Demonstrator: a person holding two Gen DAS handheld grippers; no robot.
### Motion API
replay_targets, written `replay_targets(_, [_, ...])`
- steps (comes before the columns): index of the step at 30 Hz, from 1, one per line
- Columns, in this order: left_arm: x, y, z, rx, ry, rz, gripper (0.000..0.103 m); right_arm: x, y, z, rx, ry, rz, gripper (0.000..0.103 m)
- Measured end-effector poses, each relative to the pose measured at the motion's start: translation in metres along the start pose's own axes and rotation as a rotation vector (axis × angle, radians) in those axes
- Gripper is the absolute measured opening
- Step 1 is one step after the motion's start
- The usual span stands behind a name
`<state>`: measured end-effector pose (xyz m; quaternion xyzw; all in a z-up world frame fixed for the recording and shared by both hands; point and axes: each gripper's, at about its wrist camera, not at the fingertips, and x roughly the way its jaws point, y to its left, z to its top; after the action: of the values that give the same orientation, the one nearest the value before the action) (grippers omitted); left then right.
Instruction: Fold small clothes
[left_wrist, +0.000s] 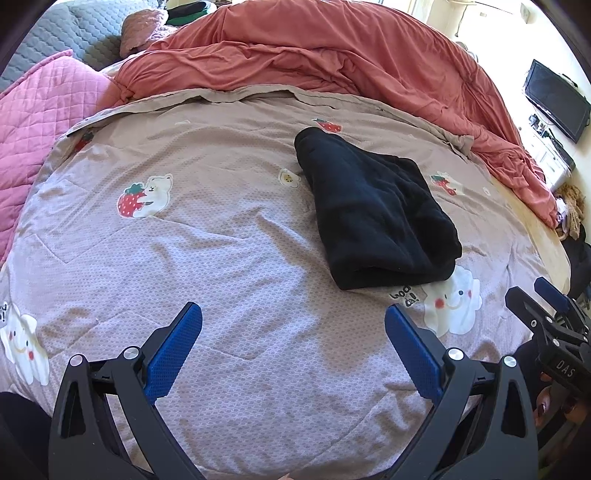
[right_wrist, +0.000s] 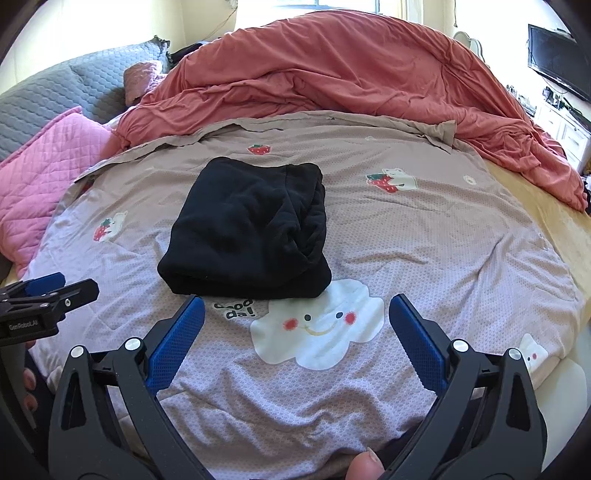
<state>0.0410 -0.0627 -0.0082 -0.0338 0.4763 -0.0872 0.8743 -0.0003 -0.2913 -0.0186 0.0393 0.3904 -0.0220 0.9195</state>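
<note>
A black garment (left_wrist: 373, 210) lies folded into a thick rectangle on the printed quilt (left_wrist: 221, 240); it also shows in the right wrist view (right_wrist: 247, 229). My left gripper (left_wrist: 293, 312) is open and empty, hovering over the quilt short of the garment and to its left. My right gripper (right_wrist: 297, 304) is open and empty, just in front of the garment's near edge. The right gripper also shows at the right edge of the left wrist view (left_wrist: 546, 306), and the left gripper at the left edge of the right wrist view (right_wrist: 55, 288).
A bunched coral duvet (left_wrist: 332, 62) lies behind the quilt. A pink quilted pillow (left_wrist: 40, 110) and grey pillows (right_wrist: 55, 96) sit at the left. A dark monitor (left_wrist: 557, 99) and white shelving stand at the far right. A yellow sheet (right_wrist: 546, 206) shows right of the quilt.
</note>
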Motion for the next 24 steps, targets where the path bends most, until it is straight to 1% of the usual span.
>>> replay_targets(14, [-0.0034,0.0012,0.0009,-0.005,-0.005,0.006,0.099,-0.0012,0.0011,0.0032,-0.036,-0.008,-0.006,0.094])
replay_targets(24, [-0.0047,-0.0012,0.0021,0.008,-0.008,0.019,0.099,-0.0011,0.0017,0.0025,-0.039,-0.007,-0.009,0.094])
